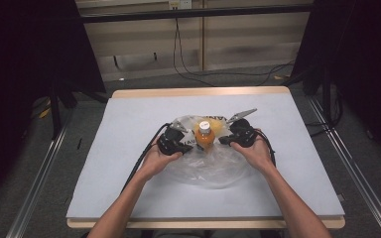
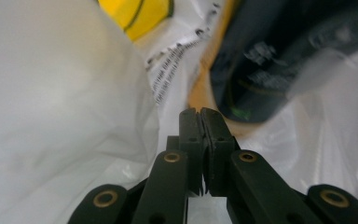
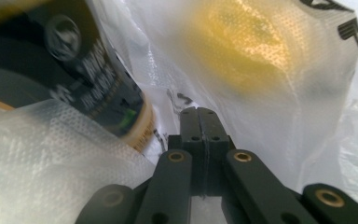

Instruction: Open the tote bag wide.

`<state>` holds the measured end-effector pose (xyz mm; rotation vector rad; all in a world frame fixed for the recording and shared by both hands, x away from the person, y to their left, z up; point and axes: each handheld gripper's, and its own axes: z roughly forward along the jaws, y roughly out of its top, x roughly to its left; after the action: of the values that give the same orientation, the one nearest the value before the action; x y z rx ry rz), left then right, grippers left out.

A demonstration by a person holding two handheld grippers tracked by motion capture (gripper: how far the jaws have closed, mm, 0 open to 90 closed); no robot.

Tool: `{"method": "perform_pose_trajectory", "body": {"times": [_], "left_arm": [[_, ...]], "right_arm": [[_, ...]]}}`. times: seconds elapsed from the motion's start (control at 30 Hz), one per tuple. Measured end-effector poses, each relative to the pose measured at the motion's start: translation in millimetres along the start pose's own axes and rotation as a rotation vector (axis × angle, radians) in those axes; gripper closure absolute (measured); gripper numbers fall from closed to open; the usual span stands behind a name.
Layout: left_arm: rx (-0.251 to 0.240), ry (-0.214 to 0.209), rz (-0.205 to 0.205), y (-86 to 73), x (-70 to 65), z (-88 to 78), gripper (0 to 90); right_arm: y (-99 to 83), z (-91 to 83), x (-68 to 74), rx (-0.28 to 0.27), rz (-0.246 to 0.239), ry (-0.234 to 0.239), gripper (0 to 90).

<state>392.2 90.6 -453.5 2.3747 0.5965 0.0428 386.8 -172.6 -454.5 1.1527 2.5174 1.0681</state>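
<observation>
Your left gripper (image 1: 182, 142) and right gripper (image 1: 228, 138) each pinch the plastic bag (image 1: 213, 168), jaws together on film. Bottle (image 1: 205, 135) stands inside the opened mouth; a yellow item (image 3: 242, 46) too. Bag still flat, lifting left.

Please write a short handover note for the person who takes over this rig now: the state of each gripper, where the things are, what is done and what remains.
Left gripper: jaws shut, at the left side of the clear plastic bag; whether film is pinched is unclear.
Right gripper: jaws shut, at the bag's right side, same doubt.
Orange drink bottle, white cap: upright between the grippers, inside the bag's mouth as far as can be told.
A yellow item shows through the film.
Bag lies on the grey table mat.
Done: bottle apparently bagged. Left: probably lifting or closing the bag.
</observation>
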Motion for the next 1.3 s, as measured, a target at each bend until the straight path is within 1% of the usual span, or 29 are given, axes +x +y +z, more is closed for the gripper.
{"method": "perform_pose_trajectory", "body": {"times": [0.03,0.1,0.13,0.17,0.2,0.23,0.27,0.33,0.37,0.4,0.43,0.5,0.57,0.6,0.63,0.67,0.77,0.8,0.83,0.9,0.97,1.0,1.03,1.07,1.13,1.2,1.23,1.27,1.3], "left_arm": [[0.012,-0.003,0.003,-1.8,-1.8,0.8,88.0],[0.032,0.001,0.028,-6.0,-5.2,2.9,88.0],[0.045,0.006,0.025,-8.0,-6.5,3.5,87.9],[0.064,0.015,0.037,-9.0,-6.3,3.6,88.0],[0.093,0.021,0.057,-10.3,-5.5,3.4,88.0],[0.108,0.016,0.064,-11.9,-5.0,3.3,88.2],[0.091,0.019,0.032,-14.4,-7.0,4.9,88.4],[0.115,0.013,0.060,-16.8,-5.8,0.7,88.6],[0.110,0.023,0.047,-18.8,-7.4,-0.7,88.8],[0.115,0.028,0.056,-20.2,-7.4,-2.8,88.9],[0.137,0.027,0.082,-21.5,-6.4,-5.6,89.0],[0.127,0.027,0.069,-26.2,-8.9,-8.3,89.1],[0.133,0.024,0.074,-29.6,-11.5,-11.3,89.3],[0.156,0.031,0.104,-30.6,-12.4,-14.1,89.4],[0.160,0.032,0.112,-31.5,-13.7,-14.9,89.5],[0.151,0.039,0.090,-33.0,-16.6,-15.4,89.5],[0.180,0.040,0.116,-35.5,-19.2,-19.9,89.7],[0.181,0.042,0.106,-36.4,-21.5,-20.4,89.7],[0.184,0.038,0.108,-36.5,-22.4,-21.0,89.6],[0.154,0.016,0.100,-35.0,-24.0,-23.7,89.2],[0.100,-0.009,0.094,-31.0,-26.1,-26.5,87.8],[0.083,-0.021,0.090,-27.5,-28.1,-27.8,87.8],[0.074,-0.016,0.095,-23.3,-30.5,-28.1,88.0],[0.072,-0.007,0.107,-18.8,-32.6,-27.5,88.2],[0.060,-0.012,0.106,-12.1,-36.8,-24.1,88.8],[0.046,-0.016,0.105,-8.2,-40.5,-19.2,88.9],[0.049,-0.021,0.121,-6.0,-41.5,-18.4,88.9],[0.019,-0.028,0.106,-5.1,-43.4,-16.5,88.9],[0.020,-0.020,0.113,-4.0,-44.3,-16.8,88.8]], "right_arm": [[-0.5,0.8,-1.3,0.019,-0.007,-0.007,90.0],[-2.8,2.9,-3.6,0.051,-0.013,0.004,90.0],[-4.3,4.0,-4.2,0.078,-0.032,-0.002,90.0],[-5.4,5.3,-5.1,0.096,-0.058,-0.011,90.0],[-6.2,5.3,-4.5,0.122,-0.058,-0.017,90.0],[-7.3,5.9,-4.6,0.151,-0.080,-0.026,90.0],[-8.7,6.3,-4.3,0.181,-0.096,-0.035,90.0],[-10.7,3.5,-7.8,0.202,-0.102,-0.035,90.0],[-11.0,1.1,-9.8,0.222,-0.112,-0.054,90.0],[-11.4,-1.5,-12.2,0.242,-0.128,-0.067,90.0],[-12.0,-4.3,-15.3,0.260,-0.131,-0.071,90.0],[-14.6,-10.8,-21.5,0.299,-0.140,-0.077,90.0],[-18.8,-18.1,-29.3,0.329,-0.165,-0.072,90.0],[-20.1,-20.6,-31.0,0.340,-0.169,-0.073,90.0],[-22.8,-24.4,-33.0,0.355,-0.172,-0.082,90.0],[-24.3,-26.5,-34.6,0.359,-0.175,-0.088,90.0],[-29.9,-34.2,-39.1,0.383,-0.188,-0.114,90.0],[-31.2,-36.8,-39.5,0.399,-0.202,-0.123,90.0],[-32.3,-38.3,-39.9,0.401,-0.208,-0.124,90.0],[-33.2,-41.4,-40.6,0.405,-0.212,-0.121,90.0],[-32.0,-44.0,-40.1,0.386,-0.190,-0.119,90.0],[-30.3,-45.7,-39.7,0.364,-0.177,-0.098,90.0],[-27.4,-47.2,-39.3,0.337,-0.171,-0.081,90.0],[-24.0,-48.3,-37.0,0.309,-0.147,-0.063,90.0],[-16.2,-49.5,-34.3,0.263,-0.152,-0.036,90.0],[-8.6,-48.9,-29.0,0.250,-0.155,-0.025,90.0],[-4.9,-48.6,-27.3,0.248,-0.169,-0.020,90.0],[-0.7,-48.3,-25.3,0.238,-0.173,-0.014,90.0],[2.4,-47.8,-24.3,0.232,-0.178,-0.005,90.0]]}}
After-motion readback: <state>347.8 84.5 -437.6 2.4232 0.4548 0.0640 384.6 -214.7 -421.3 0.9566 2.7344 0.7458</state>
